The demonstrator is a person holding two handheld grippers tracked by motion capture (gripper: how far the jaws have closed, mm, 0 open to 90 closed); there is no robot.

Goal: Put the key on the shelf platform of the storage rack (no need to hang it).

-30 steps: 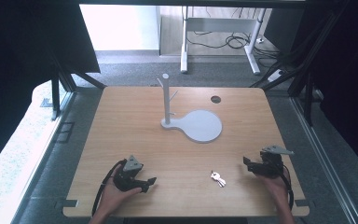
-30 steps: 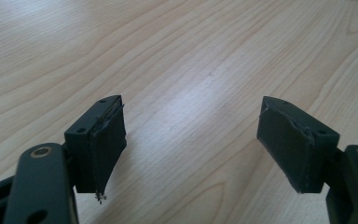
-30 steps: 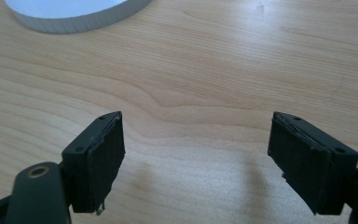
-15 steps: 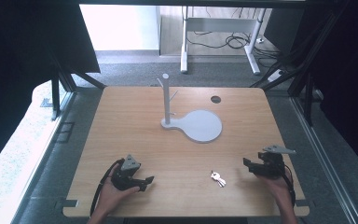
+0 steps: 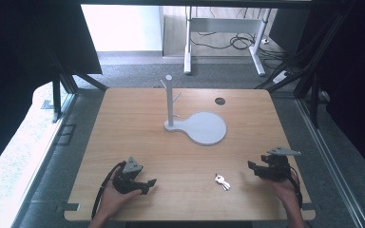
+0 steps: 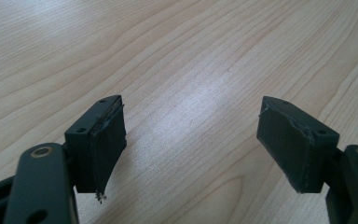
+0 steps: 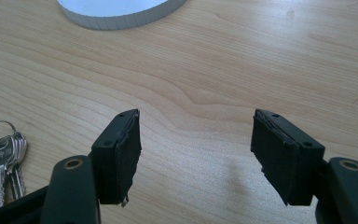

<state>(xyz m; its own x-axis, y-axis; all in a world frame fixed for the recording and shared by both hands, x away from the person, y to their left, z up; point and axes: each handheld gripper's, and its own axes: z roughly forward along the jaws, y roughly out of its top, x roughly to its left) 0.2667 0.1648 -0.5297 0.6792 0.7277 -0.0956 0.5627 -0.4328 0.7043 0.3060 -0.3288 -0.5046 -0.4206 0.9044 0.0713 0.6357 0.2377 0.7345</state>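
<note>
Right gripper [image 5: 253, 167]: held low at the table's near right edge, pointing toward the keys; jaws spread, and they have just been closing a little, with bare wood between them.
Right gripper, own view [image 7: 196, 154]: both pads clear of any object; the keys [image 7: 2, 161] lie just beside the left-hand pad, not between the pads.
Left gripper [image 5: 151, 183]: held low at the near left edge, jaws spread wide, nothing between them.
Left gripper, own view [image 6: 191, 140]: bare wood grain between the pads.
Keys [image 5: 222, 181]: flat on the table [image 5: 123, 128], on a ring, between the two grippers, nearer the right one.
Stand [image 5: 169, 100]: upright grey post with side pegs, on a round flat base [image 5: 206, 128]; nothing on the pegs or on the base.
</note>
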